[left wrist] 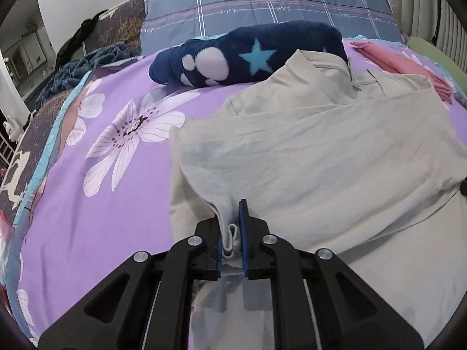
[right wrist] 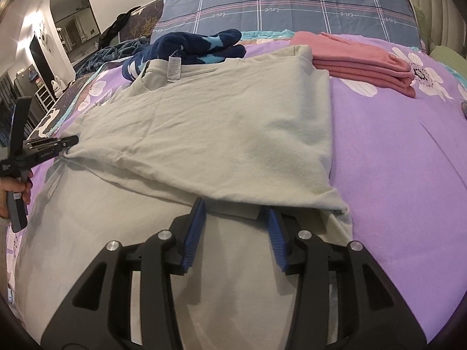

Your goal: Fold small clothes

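At the far left of the right wrist view, the left claw (right wrist: 71,143) sits at the left corner of the pale grey garment (right wrist: 221,134), held by a hand (right wrist: 11,195) at the frame's edge. In its own view the left claw (left wrist: 230,227) has its blue pads (left wrist: 242,224) nearly together with a folded hem of the garment (left wrist: 306,157) between them; the cloth fills the narrow gap, so it reads as a pinch on that corner, though a loose one.

The garment lies spread on the bed (right wrist: 408,151), its upper layer folded over toward the near side. The fold's near edge runs left to right, from the pinched corner to the bunched right corner just ahead of the right claw (right wrist: 233,221).

That right claw is spread, with nothing between its pads (right wrist: 195,227); the garment's edge lies just beyond the fingertips and a lower layer passes beneath them. So the left hand has cloth and the right does not, yet the right corner is near.

Behind lie a navy star-print fleece item (right wrist: 186,46) and, to the right, a folded pink stack (right wrist: 362,61). The next fold probably calls for carrying the near edge away toward those.
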`<state>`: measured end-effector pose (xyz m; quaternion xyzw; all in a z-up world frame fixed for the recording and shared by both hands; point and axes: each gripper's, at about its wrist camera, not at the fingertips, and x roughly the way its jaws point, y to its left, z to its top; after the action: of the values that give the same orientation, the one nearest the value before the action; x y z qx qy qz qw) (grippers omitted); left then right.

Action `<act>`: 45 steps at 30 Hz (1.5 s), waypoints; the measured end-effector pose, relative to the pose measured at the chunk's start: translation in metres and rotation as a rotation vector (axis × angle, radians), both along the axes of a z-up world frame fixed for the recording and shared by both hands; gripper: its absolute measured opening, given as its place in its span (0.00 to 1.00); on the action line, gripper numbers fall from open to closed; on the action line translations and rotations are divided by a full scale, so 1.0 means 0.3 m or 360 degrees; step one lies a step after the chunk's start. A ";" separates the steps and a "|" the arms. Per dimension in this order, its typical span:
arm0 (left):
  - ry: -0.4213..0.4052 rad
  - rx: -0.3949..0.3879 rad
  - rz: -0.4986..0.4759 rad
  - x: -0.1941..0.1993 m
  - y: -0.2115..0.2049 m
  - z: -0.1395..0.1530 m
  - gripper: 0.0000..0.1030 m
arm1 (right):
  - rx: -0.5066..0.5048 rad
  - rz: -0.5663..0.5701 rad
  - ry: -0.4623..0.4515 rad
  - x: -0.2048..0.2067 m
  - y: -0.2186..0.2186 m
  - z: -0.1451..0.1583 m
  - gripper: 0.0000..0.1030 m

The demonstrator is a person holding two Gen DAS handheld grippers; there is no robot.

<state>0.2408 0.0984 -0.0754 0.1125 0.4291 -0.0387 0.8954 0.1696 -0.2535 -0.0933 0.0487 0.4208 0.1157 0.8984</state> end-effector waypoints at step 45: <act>-0.0038 -0.0064 -0.0145 0.038 -0.176 -0.054 0.49 | -0.0046 -0.0086 -0.0047 0.108 -0.103 0.119 0.10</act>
<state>0.2522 0.0456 -0.0916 0.1145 0.4119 -0.0868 0.8998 0.2020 -0.2845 -0.0578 0.0454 0.4076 0.0860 0.9080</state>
